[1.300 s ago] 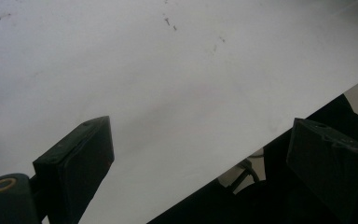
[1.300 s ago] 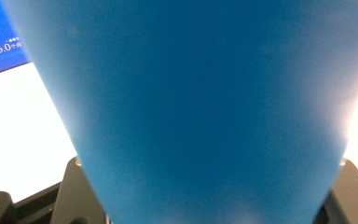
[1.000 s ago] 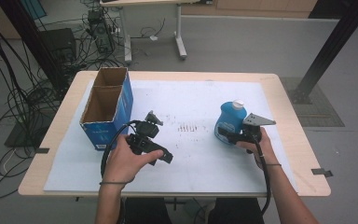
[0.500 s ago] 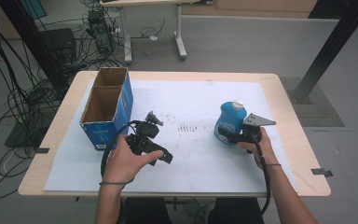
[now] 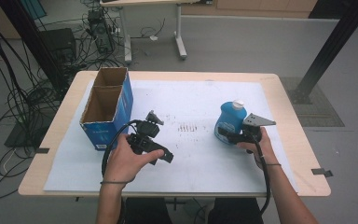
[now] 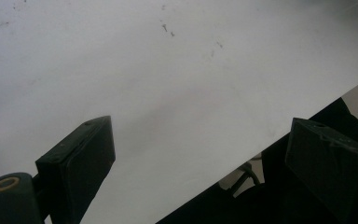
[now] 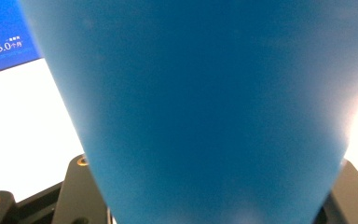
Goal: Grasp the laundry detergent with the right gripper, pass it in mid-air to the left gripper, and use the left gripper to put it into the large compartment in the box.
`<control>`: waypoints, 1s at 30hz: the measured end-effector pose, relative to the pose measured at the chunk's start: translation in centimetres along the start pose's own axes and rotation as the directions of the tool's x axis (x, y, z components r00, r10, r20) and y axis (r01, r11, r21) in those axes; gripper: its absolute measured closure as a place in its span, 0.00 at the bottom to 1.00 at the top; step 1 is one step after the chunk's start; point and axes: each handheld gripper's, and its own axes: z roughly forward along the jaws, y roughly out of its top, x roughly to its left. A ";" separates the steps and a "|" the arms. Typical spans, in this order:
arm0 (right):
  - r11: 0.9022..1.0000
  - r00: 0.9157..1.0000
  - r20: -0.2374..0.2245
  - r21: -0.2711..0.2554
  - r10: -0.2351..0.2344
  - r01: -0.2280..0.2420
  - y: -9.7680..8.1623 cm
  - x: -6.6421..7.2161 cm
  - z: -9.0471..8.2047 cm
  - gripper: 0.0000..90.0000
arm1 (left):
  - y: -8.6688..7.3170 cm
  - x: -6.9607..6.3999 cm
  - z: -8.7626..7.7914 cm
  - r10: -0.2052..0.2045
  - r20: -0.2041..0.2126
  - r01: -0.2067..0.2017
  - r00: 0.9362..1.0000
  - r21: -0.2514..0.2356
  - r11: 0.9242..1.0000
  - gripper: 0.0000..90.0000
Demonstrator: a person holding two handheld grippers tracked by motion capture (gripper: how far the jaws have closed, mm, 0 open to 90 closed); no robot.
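Observation:
A blue bottle with a white cap stands upright on the white sheet, right of the middle. My right gripper is shut on its lower body, and the blue bottle sits close between the jaws in the right gripper view. My left gripper is held just above the sheet at centre left. In the left gripper view the left gripper stands open, with bare sheet between the jaws.
An open blue cardboard box with two compartments stands at the table's left; the box also shows behind the bottle. The wooden table has its near edge close under my left gripper. Cables and desk legs lie beyond the far edge.

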 end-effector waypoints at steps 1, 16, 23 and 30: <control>1.000 1.000 0.000 0.000 -0.001 0.001 0.0 0.0 0.0 0.45 | 0.0 0.0 0.0 0.001 0.000 -0.001 1.000 -0.001 1.000 0.09; 1.000 1.000 0.000 0.001 -0.003 0.003 0.0 0.0 0.0 0.45 | 0.0 0.1 -0.2 -0.003 -0.001 0.003 1.000 -0.001 1.000 0.10; 1.000 1.000 0.002 0.000 -0.003 0.003 0.0 0.0 0.0 0.45 | 0.1 0.1 -0.1 0.003 -0.002 -0.003 1.000 0.006 1.000 0.10; 1.000 1.000 0.004 0.000 -0.005 0.005 0.0 0.1 0.0 0.45 | 0.2 0.1 -0.2 0.010 -0.002 -0.010 1.000 0.009 1.000 0.09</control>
